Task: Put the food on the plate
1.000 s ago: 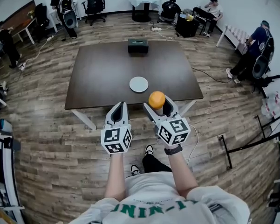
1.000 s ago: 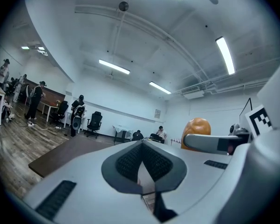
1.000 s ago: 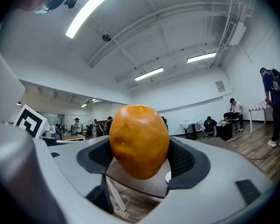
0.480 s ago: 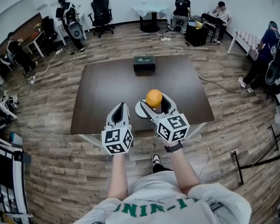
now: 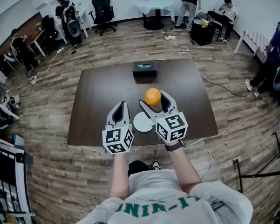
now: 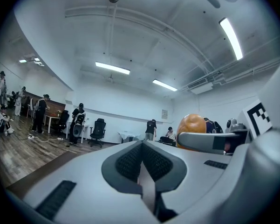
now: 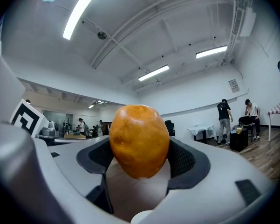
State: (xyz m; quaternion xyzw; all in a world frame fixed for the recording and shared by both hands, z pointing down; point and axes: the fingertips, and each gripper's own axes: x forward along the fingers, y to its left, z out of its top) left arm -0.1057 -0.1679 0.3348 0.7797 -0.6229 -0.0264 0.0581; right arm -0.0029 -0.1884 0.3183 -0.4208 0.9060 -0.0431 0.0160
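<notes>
An orange fruit (image 5: pixel 153 97) is clamped between the jaws of my right gripper (image 5: pixel 153 99), held in the air over the dark brown table (image 5: pixel 98 92). It fills the right gripper view as the orange fruit (image 7: pixel 140 141), with both pads pressing its sides. A small white plate (image 5: pixel 140 122) lies on the table near its front edge, partly covered by the right gripper, just nearer than the fruit. My left gripper (image 5: pixel 119 107) hovers left of the plate, shut and empty; its jaws meet in the left gripper view (image 6: pixel 140 160).
A black box (image 5: pixel 144 69) stands at the table's far edge. Several people, office chairs and a round white table (image 5: pixel 151 6) are at the back of the room. Cables lie on the wooden floor (image 5: pixel 46 139).
The table has come closer under both grippers. The fruit, still gripped, went from short of the plate to over the table just past it. The left gripper stayed shut.
</notes>
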